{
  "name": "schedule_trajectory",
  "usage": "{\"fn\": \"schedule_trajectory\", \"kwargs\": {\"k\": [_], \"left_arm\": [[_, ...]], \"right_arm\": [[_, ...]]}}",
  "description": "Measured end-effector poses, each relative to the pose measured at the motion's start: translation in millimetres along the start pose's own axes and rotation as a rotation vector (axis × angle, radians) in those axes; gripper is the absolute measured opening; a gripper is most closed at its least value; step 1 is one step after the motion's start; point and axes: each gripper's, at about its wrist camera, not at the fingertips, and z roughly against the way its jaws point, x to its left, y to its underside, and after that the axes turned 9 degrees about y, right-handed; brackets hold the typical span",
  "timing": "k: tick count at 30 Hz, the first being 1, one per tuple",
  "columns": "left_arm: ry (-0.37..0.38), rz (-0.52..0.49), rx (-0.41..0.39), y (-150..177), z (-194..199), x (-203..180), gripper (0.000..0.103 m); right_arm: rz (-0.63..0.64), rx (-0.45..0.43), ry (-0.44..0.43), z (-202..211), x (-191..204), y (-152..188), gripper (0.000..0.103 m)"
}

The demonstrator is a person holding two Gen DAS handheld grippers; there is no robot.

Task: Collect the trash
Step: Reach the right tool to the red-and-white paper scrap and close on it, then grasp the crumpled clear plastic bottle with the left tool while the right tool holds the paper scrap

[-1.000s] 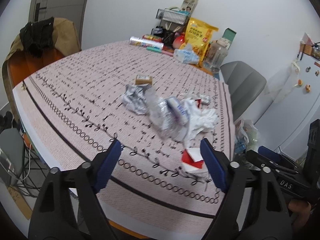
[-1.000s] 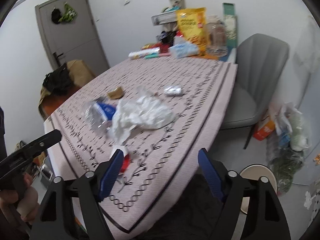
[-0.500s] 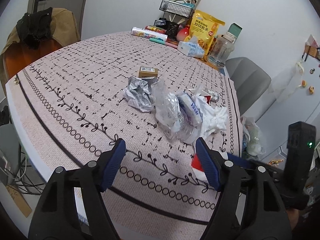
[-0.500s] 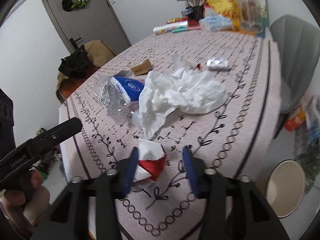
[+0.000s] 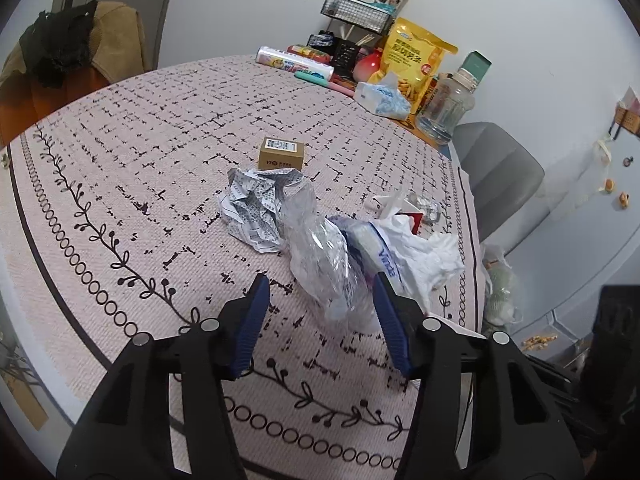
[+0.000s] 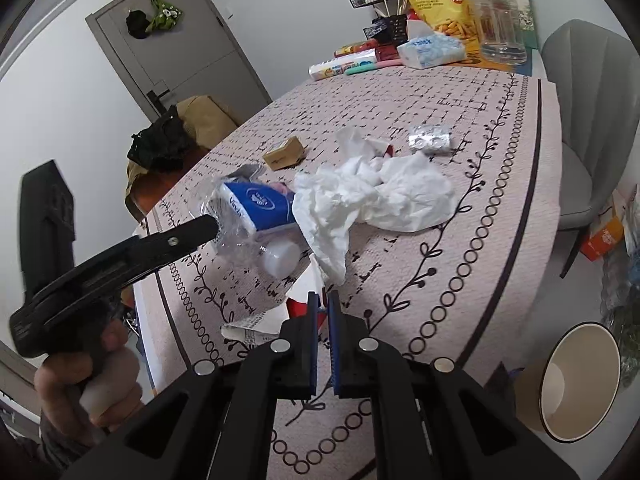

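Patterned tablecloth (image 5: 160,152) filling frame centre, grey door (image 6: 176,44) upper left. Right gripper (image 6: 323,312) pinched on red-and-white wrapper (image 6: 298,300) (mostly hidden); left gripper (image 5: 320,308) closing, part-open around crushed plastic bottle (image 5: 320,256).

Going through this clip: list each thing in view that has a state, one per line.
left gripper: jaws closing around the crushed plastic bottle, not pressing yet
right gripper: shut on red-and-white wrapper
printed paper: crumpled
white tissue: crumpled
small cardboard box: closed
bin: open, looks empty
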Motion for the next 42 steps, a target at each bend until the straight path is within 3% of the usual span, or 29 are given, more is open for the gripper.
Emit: {"fn": "schedule_trajectory", "kwargs": {"k": [4,6,8,10,19,31,42], "left_arm": [[0.019,0.035,-0.018,-1,-9,1,0.053],[0.029,0.052,-0.02,0,-13,2,0.046],[0.034,0.068,-0.009,1,-18,3,0.033],[0.026,0.074,-0.021,2,-16,4,0.03],[-0.007,0.082,-0.084,6,21,8,0.029],[0.004,0.027,-0.184,3,72,-12,0.029],[0.056,-0.07,-0.168,-6,57,-59,0.029]], "right_arm": [[0.008,-0.01,0.008,5,-2,1,0.006],[0.005,-0.01,0.012,6,-3,2,0.006],[0.001,-0.012,0.013,7,-4,2,0.006],[0.001,-0.015,0.012,10,-4,4,0.006],[0.019,-0.043,0.003,17,7,4,0.005],[0.033,-0.129,0.001,48,14,-1,0.004],[-0.036,-0.204,0.07,76,-30,-8,0.004]]}}
